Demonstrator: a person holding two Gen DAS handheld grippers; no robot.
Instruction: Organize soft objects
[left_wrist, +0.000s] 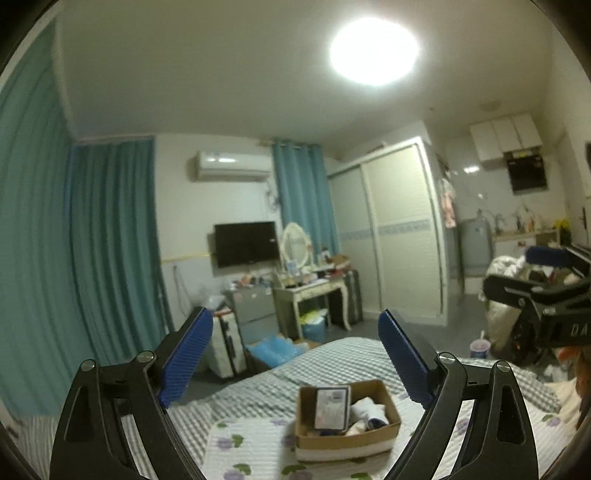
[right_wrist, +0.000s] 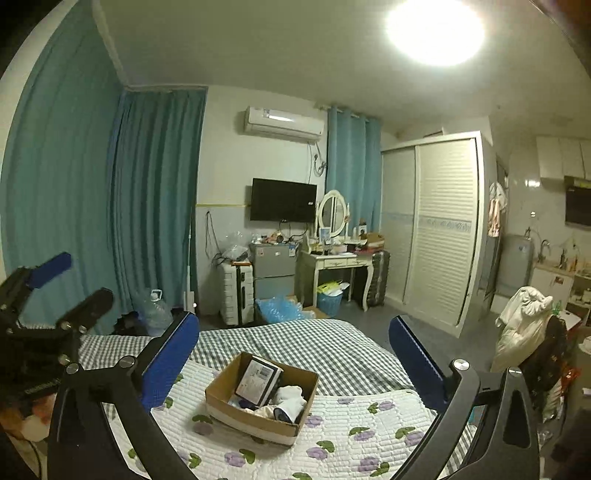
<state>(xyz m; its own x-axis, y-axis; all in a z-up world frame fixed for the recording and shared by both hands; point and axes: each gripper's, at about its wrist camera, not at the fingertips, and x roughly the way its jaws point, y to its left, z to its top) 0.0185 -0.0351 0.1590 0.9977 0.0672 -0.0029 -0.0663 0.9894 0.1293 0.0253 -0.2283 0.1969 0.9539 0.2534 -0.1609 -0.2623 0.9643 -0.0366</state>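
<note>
Bed and box, colours
Brown cardboard box (right_wrist: 258, 413); white quilted mat with purple flowers, green leaves (right_wrist: 369, 439); grey-white checked bedsheet (right_wrist: 295, 339); teal pleated curtains (right_wrist: 155, 192).

The left tool (left_wrist: 295, 356) fills the lower part of its own wrist view, its two blue-padded fingers (left_wrist: 188, 354) spread wide apart with nothing between them. The right tool (right_wrist: 293, 360) sits likewise in the lower part of its view, fingers wide apart and empty. Each shows in the other's view: the right at the right edge, the left at the left edge, both raised and level.
</note>
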